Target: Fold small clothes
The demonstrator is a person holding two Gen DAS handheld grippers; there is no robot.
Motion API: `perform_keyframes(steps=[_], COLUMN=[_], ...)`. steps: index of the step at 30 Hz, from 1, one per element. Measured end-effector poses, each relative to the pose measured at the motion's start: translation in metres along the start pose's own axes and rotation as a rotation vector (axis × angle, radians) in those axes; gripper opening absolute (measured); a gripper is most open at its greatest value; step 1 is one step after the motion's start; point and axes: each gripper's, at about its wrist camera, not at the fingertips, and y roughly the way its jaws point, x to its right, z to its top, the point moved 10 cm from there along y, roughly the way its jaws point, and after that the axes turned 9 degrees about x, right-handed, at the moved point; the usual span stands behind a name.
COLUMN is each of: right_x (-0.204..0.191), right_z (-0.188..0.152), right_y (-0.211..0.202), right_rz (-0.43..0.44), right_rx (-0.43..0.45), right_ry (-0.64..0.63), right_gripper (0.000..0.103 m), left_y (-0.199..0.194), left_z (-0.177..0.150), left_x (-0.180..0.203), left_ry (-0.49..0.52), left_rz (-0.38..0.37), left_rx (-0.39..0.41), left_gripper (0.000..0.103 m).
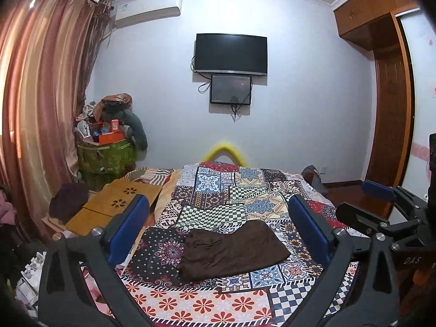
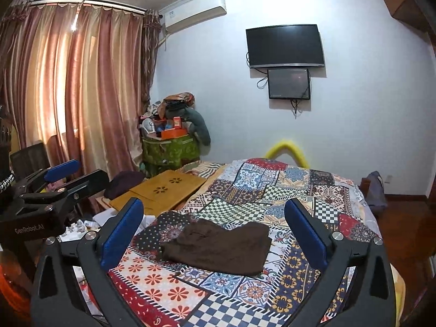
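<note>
A small dark brown garment (image 1: 231, 250) lies folded flat on the patchwork bedspread (image 1: 218, 302); it also shows in the right wrist view (image 2: 218, 248). My left gripper (image 1: 218, 209) is open and empty, held above the near side of the garment, which sits between its blue pads (image 1: 128, 231). My right gripper (image 2: 215, 212) is open and empty, also above the garment. The right gripper shows at the right edge of the left wrist view (image 1: 362, 199), and the left gripper shows at the left edge of the right wrist view (image 2: 79, 174).
A wooden lap desk (image 1: 117, 204) and a dark purple cloth (image 1: 69, 201) lie at the bed's left side. A green bin piled with clutter (image 1: 109, 147) stands in the corner by the curtains. A wardrobe (image 1: 392, 103) stands at the right.
</note>
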Motion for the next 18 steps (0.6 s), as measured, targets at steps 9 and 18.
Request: perform_keyframes(steps=[9, 18], right_x=[-0.0007, -0.0008], right_z=[0.0004, 0.0002], right_y=[-0.0036, -0.0025], right_rz=[-0.004, -0.007], right_rx=[0.007, 0.007], right_ry=[-0.005, -0.004], right_gripper=[0.103, 0.103], left_y=[-0.0003, 0.0033], left_z=[-0.0003, -0.0041], left_x=[-0.0004, 0.0024], left_ry=[0.001, -0.003], left_rz=[0.001, -0.010], left_rx=[-0.002, -0.015], left_gripper=[0.103, 0.103])
